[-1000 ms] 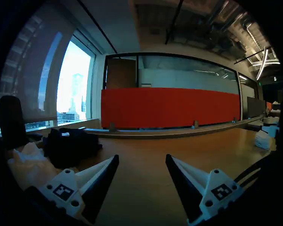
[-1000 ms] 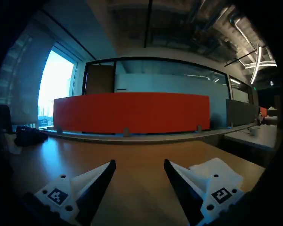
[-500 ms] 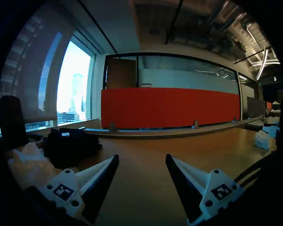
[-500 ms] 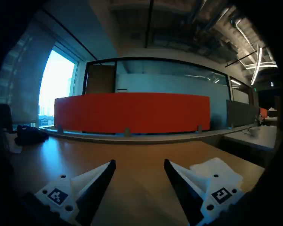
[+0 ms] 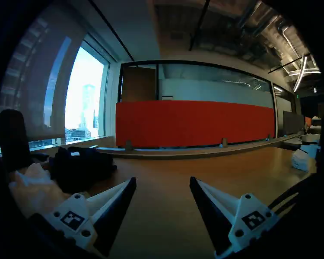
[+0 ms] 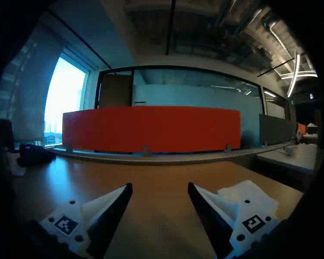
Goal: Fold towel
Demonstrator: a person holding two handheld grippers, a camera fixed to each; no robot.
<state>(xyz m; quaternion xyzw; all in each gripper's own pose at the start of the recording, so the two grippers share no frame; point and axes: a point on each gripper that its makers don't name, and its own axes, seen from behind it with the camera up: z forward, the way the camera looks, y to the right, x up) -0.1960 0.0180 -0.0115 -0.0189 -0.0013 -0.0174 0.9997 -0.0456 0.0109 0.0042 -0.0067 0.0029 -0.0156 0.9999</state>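
In the left gripper view my left gripper [image 5: 163, 186] stands open low over the wooden table [image 5: 170, 172], nothing between its fingers. A pale crumpled towel [image 5: 32, 192] lies at its left, partly behind the left finger, and a small white folded cloth [image 5: 301, 159] sits at the far right. In the right gripper view my right gripper [image 6: 160, 190] is open and empty above the same table [image 6: 153, 177]. A white folded towel [image 6: 248, 192] lies just right of it, partly hidden behind the right finger.
A dark bag or garment [image 5: 80, 166] lies on the table at the left, also a dark bag [image 6: 32, 154] far left in the right gripper view. A red divider panel [image 5: 192, 123] runs along the table's far edge. A dark chair [image 5: 13, 138] stands at the left by the window.
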